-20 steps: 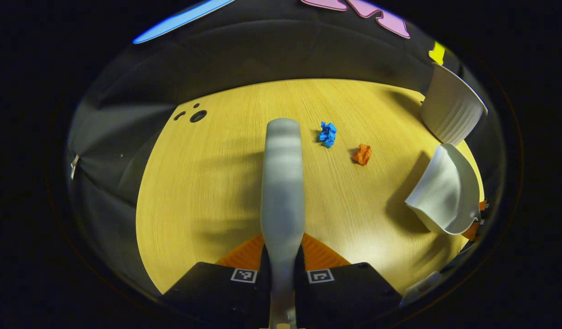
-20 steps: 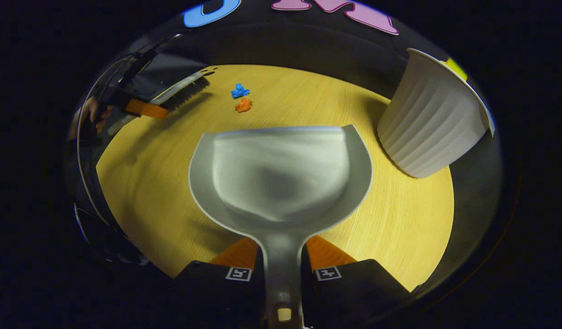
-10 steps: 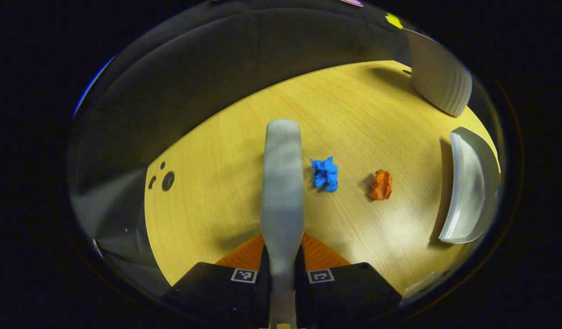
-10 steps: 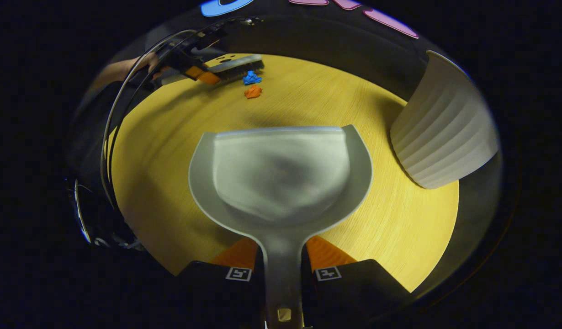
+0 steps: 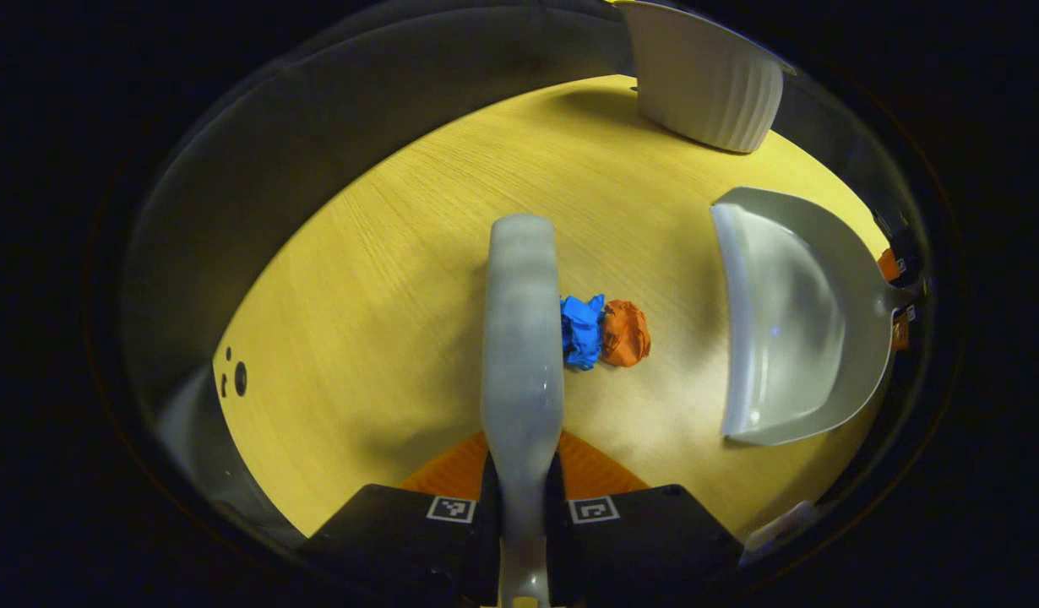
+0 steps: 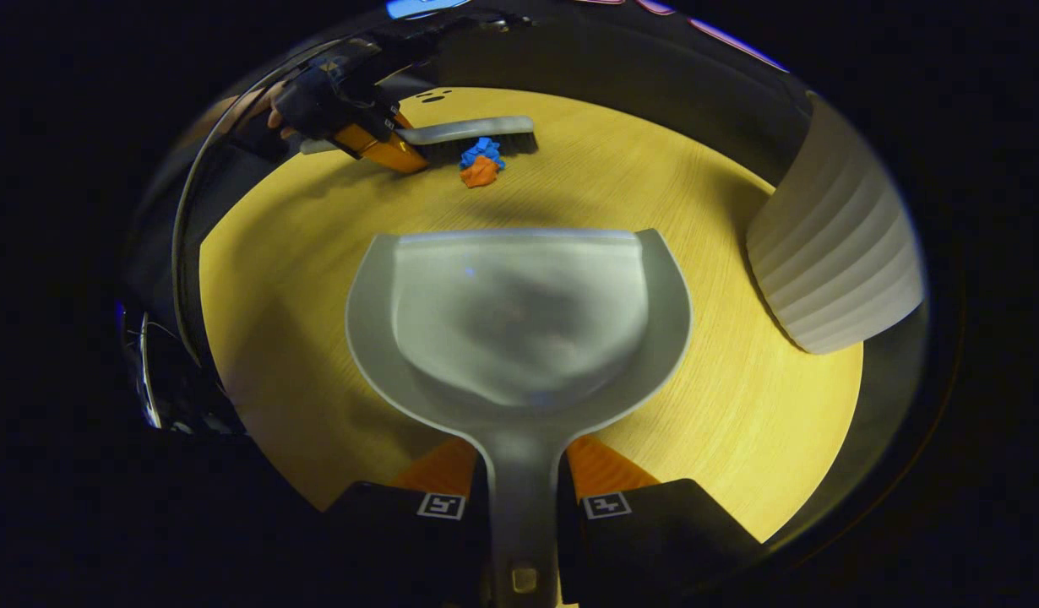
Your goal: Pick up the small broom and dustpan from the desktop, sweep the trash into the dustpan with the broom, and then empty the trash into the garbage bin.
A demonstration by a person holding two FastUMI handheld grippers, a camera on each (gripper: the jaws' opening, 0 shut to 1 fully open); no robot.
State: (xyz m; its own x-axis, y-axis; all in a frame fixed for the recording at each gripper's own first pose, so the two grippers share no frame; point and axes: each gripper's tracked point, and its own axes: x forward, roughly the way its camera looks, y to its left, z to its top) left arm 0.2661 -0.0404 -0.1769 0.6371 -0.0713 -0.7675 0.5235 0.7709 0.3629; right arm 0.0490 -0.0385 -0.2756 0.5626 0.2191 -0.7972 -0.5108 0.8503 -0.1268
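The left tool point(image 5: 521, 473) is clamped on the handle of the broom point(image 5: 521, 338), both fingers pressed to its sides, and the broom's pale back runs straight out over the table point(image 5: 384, 279). The right tool point(image 6: 519, 481) is clamped likewise on the handle of the dustpan point(image 6: 519, 312), whose open mouth faces away from it across the tabletop. The table is pale yellow wood with fine grain, lit warmly from above, with soft shadows under the broom and the dustpan; a few small dark holes point(image 5: 235, 380) sit near one edge. Two crumpled bits of trash lie on the wood: a blue paper ball point(image 5: 581, 331) touching the broom's side, and an orange paper ball point(image 5: 627, 333) pressed against the blue one, between the broom and the dustpan's mouth. From the right gripper view the broom's dark bristles rest at the table's far side with both paper balls just in front of them. A white ribbed garbage bin point(image 6: 840, 253) stands at the table's edge beside the dustpan. Behind the table hangs the booth's dark cloth wall.
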